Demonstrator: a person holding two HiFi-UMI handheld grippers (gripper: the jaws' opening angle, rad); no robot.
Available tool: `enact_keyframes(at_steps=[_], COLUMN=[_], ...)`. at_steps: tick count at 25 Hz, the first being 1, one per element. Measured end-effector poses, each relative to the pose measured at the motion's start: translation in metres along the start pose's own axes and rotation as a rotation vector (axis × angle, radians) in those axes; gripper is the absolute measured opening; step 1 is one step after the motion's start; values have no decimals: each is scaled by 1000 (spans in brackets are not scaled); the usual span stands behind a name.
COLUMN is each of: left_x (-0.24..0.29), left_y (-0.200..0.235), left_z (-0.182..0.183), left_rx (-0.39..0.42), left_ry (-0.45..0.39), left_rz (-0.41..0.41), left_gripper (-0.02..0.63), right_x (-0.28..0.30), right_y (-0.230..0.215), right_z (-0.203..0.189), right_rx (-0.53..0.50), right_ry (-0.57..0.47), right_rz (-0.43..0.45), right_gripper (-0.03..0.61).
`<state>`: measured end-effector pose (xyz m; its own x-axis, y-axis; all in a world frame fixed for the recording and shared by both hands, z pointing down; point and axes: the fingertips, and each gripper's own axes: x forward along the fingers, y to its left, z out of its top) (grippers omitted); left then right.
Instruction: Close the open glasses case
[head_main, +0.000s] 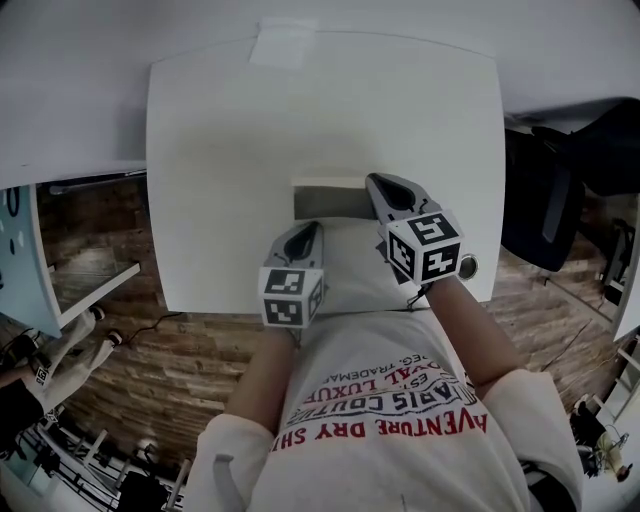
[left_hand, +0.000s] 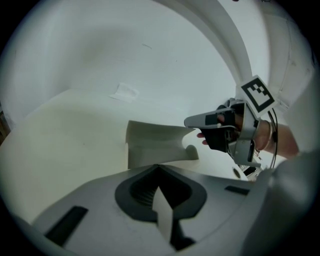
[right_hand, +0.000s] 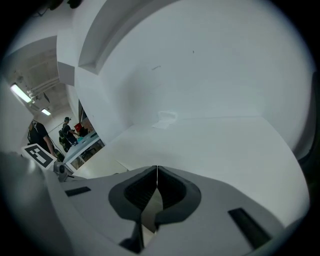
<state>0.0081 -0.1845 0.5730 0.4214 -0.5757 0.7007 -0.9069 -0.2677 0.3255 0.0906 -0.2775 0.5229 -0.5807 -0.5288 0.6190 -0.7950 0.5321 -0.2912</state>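
Observation:
The white glasses case (head_main: 335, 198) lies open on the white table (head_main: 230, 150), near its front edge; its lid (left_hand: 150, 136) stands up over the base. Just right of the case, my right gripper (head_main: 376, 181) hovers with its tip level with the lid, its jaws pressed together and holding nothing. It also shows in the left gripper view, where the right gripper (left_hand: 190, 121) pokes over the lid's right end. My left gripper (head_main: 311, 227) sits in front of the case, a little short of it, and is likewise shut and empty. The inside of the case is hidden.
A white paper label (head_main: 283, 42) is stuck at the table's far edge. A round grommet (head_main: 466, 267) sits at the front right corner. A black chair (head_main: 565, 190) stands to the right over the wood floor (head_main: 120, 330), and a pale blue panel (head_main: 18, 250) to the left.

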Motion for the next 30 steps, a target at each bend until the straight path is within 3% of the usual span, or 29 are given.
enact_keyframes(at_steps=[17, 30], left_x=[3, 2], left_y=[2, 2], left_z=[0, 0], left_rx=[12, 77], left_ry=[14, 22], left_rz=[-58, -105], left_gripper=[-2, -2], right_x=[-5, -13], right_y=[9, 21], right_z=[-22, -47], right_rx=[57, 33], right_ry=[7, 24], right_rz=[-42, -94], right_gripper=[12, 12])
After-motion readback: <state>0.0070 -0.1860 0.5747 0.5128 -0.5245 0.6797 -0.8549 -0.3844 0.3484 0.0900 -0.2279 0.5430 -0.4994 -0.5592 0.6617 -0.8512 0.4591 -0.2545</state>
